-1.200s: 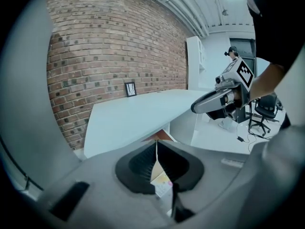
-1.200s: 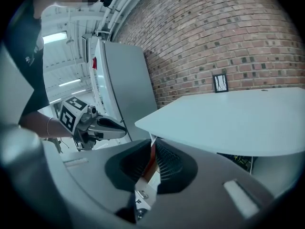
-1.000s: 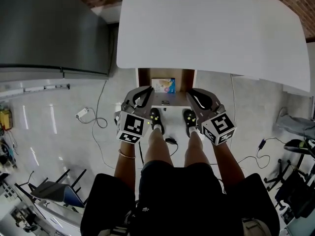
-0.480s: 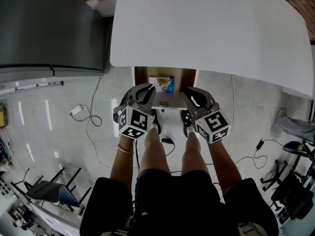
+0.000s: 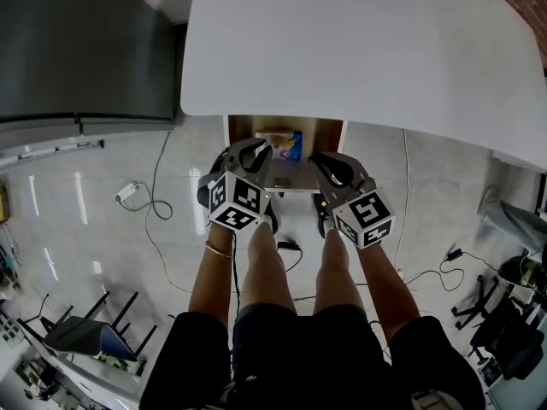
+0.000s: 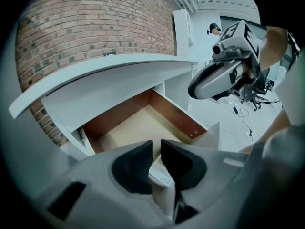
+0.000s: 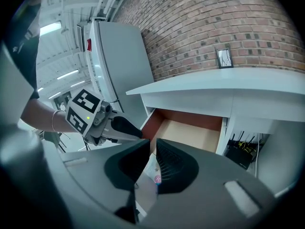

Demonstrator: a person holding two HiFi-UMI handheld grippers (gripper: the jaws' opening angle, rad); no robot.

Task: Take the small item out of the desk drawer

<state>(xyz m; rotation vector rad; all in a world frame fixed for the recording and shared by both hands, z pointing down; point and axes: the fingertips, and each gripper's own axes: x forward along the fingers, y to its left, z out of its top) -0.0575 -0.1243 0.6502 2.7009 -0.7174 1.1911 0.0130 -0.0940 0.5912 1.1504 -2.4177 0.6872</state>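
In the head view a white desk (image 5: 359, 49) fills the upper half of the frame. Below its near edge, at the centre, the drawer (image 5: 329, 131) stands open with its brown inner walls showing. The item (image 5: 285, 143), a small flat packet in white and blue, lies in the drawer just under the desk edge, near the middle.

The left gripper (image 5: 259, 152) reaches in from the lower left, its tips over the drawer's left side, just beside the item. The right gripper (image 5: 318, 159) comes in from the lower right, its tips at the drawer's right front. The person's legs (image 5: 265, 263) run down the centre of the frame.

In the left gripper view the 2 dark pads (image 6: 136, 168) stand a narrow gap apart; the jaws have just been opening and pinch nothing. The item's printed white face shows through the gap, low in the frame, lying on the pale drawer floor. In the right gripper view the jaws stand a slimmer gap apart; they too have just been opening and grip nothing. The item, with a pink spot, shows through the slit below the tips.

A grey cabinet (image 5: 85, 49) fills the upper left of the head view, and a cable (image 5: 158, 196) trails over the tiled floor (image 5: 77, 229) at the left. A brick wall (image 7: 214, 23) stands behind the desk
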